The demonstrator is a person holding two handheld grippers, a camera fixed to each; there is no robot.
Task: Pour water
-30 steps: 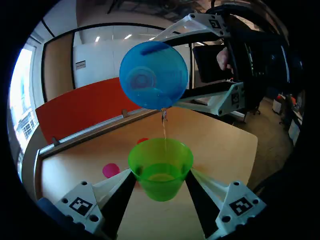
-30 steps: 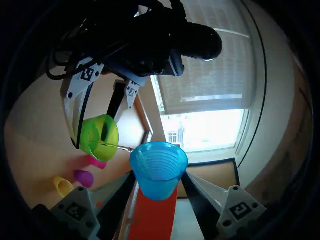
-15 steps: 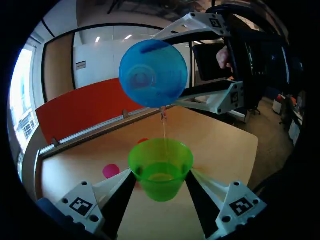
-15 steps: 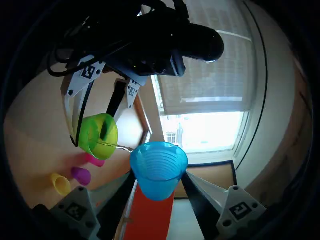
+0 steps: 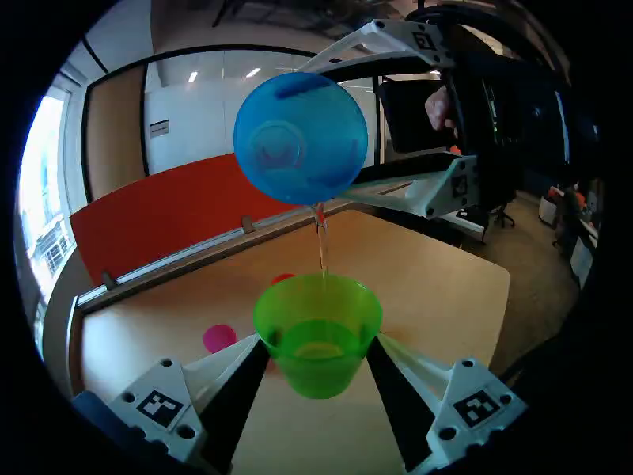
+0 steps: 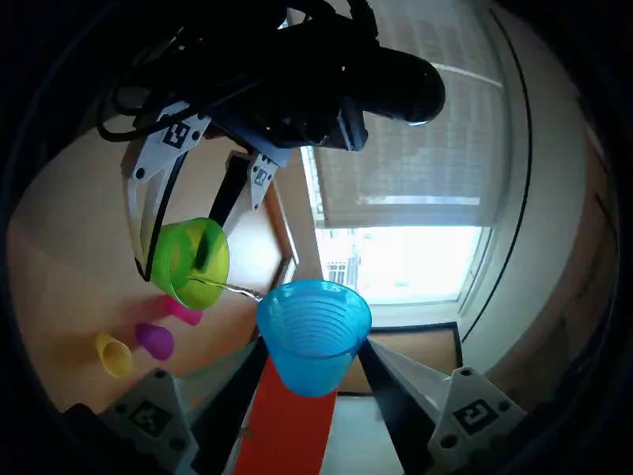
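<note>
The right gripper [image 6: 314, 348] clamps the tipped blue cup [image 5: 301, 138] at 12 o'clock above the green cup [image 5: 318, 332], which the left gripper [image 5: 316, 348] clasps; the water stream [image 5: 321, 245] lands near its far rim.

The green cup [image 5: 318, 360] is translucent, glossy plastic with a smooth wall. The blue cup [image 6: 314, 336] is translucent plastic too, its wall finely ribbed. The left tool [image 5: 316, 340] and right tool [image 6: 312, 348] have matt white plastic fingers [image 5: 210, 372] with black inner faces. The tabletop [image 5: 443, 293] looks like smooth, pale wood with a soft sheen.
</note>
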